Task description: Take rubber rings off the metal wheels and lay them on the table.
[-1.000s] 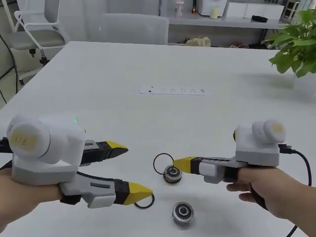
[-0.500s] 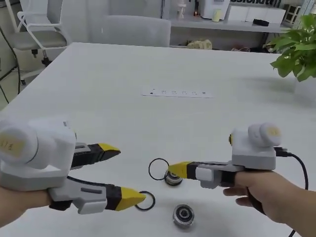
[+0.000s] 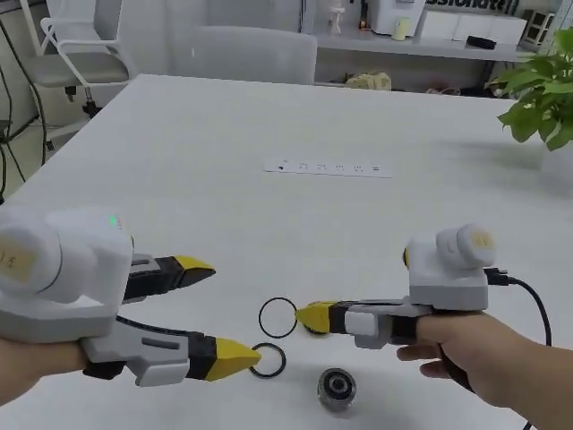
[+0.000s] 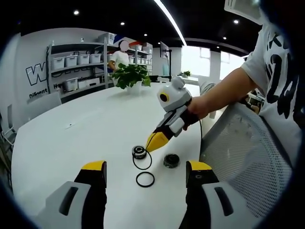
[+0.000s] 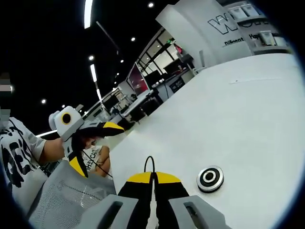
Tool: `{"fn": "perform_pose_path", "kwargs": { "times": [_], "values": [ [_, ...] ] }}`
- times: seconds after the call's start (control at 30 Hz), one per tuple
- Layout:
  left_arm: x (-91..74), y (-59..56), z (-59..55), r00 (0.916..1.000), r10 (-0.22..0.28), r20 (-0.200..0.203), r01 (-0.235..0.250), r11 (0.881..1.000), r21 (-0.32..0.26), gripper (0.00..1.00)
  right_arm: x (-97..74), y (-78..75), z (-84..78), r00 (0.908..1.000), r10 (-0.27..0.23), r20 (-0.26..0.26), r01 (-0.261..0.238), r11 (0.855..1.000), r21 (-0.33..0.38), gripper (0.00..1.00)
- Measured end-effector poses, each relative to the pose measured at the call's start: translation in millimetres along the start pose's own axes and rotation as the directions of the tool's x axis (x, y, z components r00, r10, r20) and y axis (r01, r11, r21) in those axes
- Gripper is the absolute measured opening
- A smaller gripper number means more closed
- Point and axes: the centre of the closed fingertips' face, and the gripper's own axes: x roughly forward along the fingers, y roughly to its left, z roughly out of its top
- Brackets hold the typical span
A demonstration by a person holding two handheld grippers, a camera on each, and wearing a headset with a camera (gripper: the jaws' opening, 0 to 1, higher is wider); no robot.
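Pinches thin black rubber ring (image 3: 260, 318) in closed right gripper (image 3: 309, 317), now shifted away from small silver metal wheel (image 4: 139, 151) toward other black ring (image 3: 285, 361) lying on white table (image 3: 269, 215); left gripper (image 3: 224, 311) gaping, empty. Probably ready for laying down.

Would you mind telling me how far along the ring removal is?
One rubber ring already lies loose on the table. The right gripper is shut on a second ring, not yet laid down; the left gripper is open. Whether the metal wheels still carry rings is unclear.
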Motion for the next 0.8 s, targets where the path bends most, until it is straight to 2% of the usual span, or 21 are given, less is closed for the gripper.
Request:
{"fn": "perform_pose_path", "kwargs": {
  "times": [0.33, 0.8],
  "values": [
    [-4.8, 0.0, -2.8, 1.0, 0.007, -0.005, -0.007, 1.0, 0.006, 0.65, 7.1, 1.8, -10.1, 0.9991, 0.007, -0.042, -0.007, 1.0, 0.0, 0.0],
    [-8.8, -0.6, -3.8, 0.9999, 0.012, -0.004, -0.012, 1.0, 0.001, 0.65, 13.8, -3.7, -23.5, 0.9957, -0.003, -0.093, 0.004, 1.0, 0.01, 0.0]
  ]
}}
